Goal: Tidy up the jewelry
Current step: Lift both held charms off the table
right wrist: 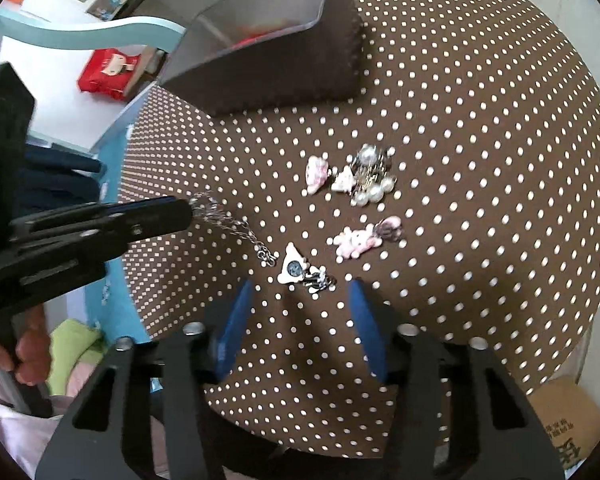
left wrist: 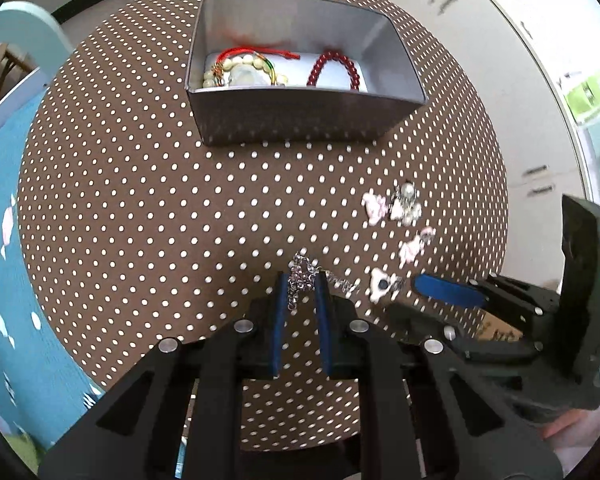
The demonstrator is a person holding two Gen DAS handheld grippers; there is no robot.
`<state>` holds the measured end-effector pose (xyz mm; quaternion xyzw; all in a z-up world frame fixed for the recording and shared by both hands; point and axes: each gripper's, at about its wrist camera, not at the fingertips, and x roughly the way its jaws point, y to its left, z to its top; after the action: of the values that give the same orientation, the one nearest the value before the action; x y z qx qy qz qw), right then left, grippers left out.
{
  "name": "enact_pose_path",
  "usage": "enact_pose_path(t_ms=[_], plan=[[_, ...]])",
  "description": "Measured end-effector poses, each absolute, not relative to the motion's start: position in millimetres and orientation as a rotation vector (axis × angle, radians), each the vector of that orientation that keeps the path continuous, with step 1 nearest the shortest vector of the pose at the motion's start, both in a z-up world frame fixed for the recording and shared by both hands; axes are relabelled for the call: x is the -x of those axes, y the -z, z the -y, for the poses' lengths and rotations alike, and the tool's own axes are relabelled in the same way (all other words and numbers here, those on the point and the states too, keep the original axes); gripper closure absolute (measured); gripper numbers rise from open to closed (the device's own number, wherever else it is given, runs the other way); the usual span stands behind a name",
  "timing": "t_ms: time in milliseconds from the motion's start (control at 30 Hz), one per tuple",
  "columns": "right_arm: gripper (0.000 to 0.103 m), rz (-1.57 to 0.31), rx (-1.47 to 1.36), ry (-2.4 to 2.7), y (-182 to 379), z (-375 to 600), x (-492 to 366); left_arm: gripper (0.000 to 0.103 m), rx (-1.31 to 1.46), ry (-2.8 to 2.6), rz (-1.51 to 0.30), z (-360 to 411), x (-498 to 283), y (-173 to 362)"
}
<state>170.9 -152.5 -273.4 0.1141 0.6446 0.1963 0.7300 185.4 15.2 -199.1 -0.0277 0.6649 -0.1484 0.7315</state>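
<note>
I am looking at a round table (left wrist: 140, 200) covered in brown cloth with white dots, a pale cabinet behind it and a blue chair off to one side. At the far side of the table stands an open metal tin (left wrist: 300, 120), already holding a red bead bracelet (left wrist: 332, 70) and a pale bead bracelet with red cord (left wrist: 244, 72).

My left gripper (left wrist: 302, 280) has its blue pads set narrowly around one bunched end of a silver chain (right wrist: 236, 224). The pads look nearly closed on the links, though I cannot tell for certain that they are pinching firmly. From that end the chain trails to my right across the cloth, its clasp ending just beside a white triangular charm (right wrist: 294, 268).

My right gripper (right wrist: 300, 308) is wide open and holds nothing. The triangular charm lies straight ahead of it, between the lines of its two fingers and just beyond their tips. Farther on lie a pink bear charm (right wrist: 356, 242), a pink-and-white charm (right wrist: 316, 172) and a pearl cluster piece (right wrist: 372, 180).

What matters for my next move: the tin lies directly ahead of the left gripper, well apart across bare cloth, and the chain's long axis runs crosswise to that path. I judge a lift is needed first, so the trailing end does not drag the triangular charm.
</note>
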Motion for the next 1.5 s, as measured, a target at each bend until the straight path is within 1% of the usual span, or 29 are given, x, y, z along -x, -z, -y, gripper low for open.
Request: enact_pose_path(t_ms=[67, 100, 167, 267, 467, 567, 600, 633, 667, 733, 800, 933, 967, 1000, 1033, 1067, 1100, 1167, 1233, 1500], plan=[[0.067, -1.409, -0.266, -0.408, 274, 149, -169, 0.096, 0.056, 0.351, -1.468, -25, -178, 197], [0.068, -1.402, -0.257, -0.384, 275, 144, -168, 0.096, 0.054, 0.364, -1.472, -29, -175, 197], [0.073, -1.377, -0.239, -0.343, 274, 137, -167, 0.096, 0.05, 0.382, -1.472, -38, -169, 195], [0.079, -1.365, -0.239, -0.284, 274, 133, -167, 0.096, 0.039, 0.411, -1.461, -53, -162, 190], [0.08, -1.355, -0.202, -0.198, 274, 125, -167, 0.096, 0.035, 0.458, -1.457, -86, -158, 183], [0.081, -1.333, -0.144, -0.198, 274, 114, -166, 0.095, 0.029, 0.475, -1.494, -78, -162, 192], [0.082, -1.328, -0.145, -0.199, 274, 112, -164, 0.094, 0.023, 0.479, -1.505, -77, -162, 195], [0.084, -1.319, -0.155, -0.198, 275, 110, -162, 0.087, 0.021, 0.481, -1.511, -75, -164, 196], [0.085, -1.31, -0.162, -0.195, 275, 111, -161, 0.083, 0.02, 0.492, -1.514, -74, -164, 197], [0.09, -1.3, -0.168, -0.193, 277, 114, -160, 0.07, 0.012, 0.509, -1.51, -71, -163, 195], [0.093, -1.307, -0.19, -0.196, 277, 119, -160, 0.066, 0.005, 0.516, -1.505, -69, -163, 194], [0.094, -1.306, -0.225, -0.2, 278, 126, -157, 0.067, 0.001, 0.509, -1.515, -55, -165, 196], [0.094, -1.304, -0.222, -0.202, 278, 127, -157, 0.068, -0.018, 0.501, -1.518, -54, -165, 197], [0.094, -1.303, -0.228, -0.203, 278, 128, -157, 0.074, -0.032, 0.487, -1.523, -53, -165, 198], [0.095, -1.302, -0.238, -0.206, 277, 131, -157, 0.083, -0.04, 0.476, -1.522, -53, -165, 197], [0.098, -1.301, -0.247, -0.207, 277, 133, -157, 0.088, -0.046, 0.473, -1.534, -52, -165, 198], [0.098, -1.3, -0.258, -0.206, 277, 136, -158, 0.092, -0.062, 0.463, -1.531, -53, -165, 197], [0.098, -1.3, -0.275, -0.207, 276, 144, -158, 0.094, -0.066, 0.466, -1.531, -51, -163, 197], [0.098, -1.295, -0.283, -0.207, 274, 150, -160, 0.103, -0.072, 0.46, -1.533, -52, -162, 194], [0.098, -1.261, -0.315, -0.234, 263, 166, -165, 0.103, -0.041, 0.454, -1.527, -54, -167, 185]])
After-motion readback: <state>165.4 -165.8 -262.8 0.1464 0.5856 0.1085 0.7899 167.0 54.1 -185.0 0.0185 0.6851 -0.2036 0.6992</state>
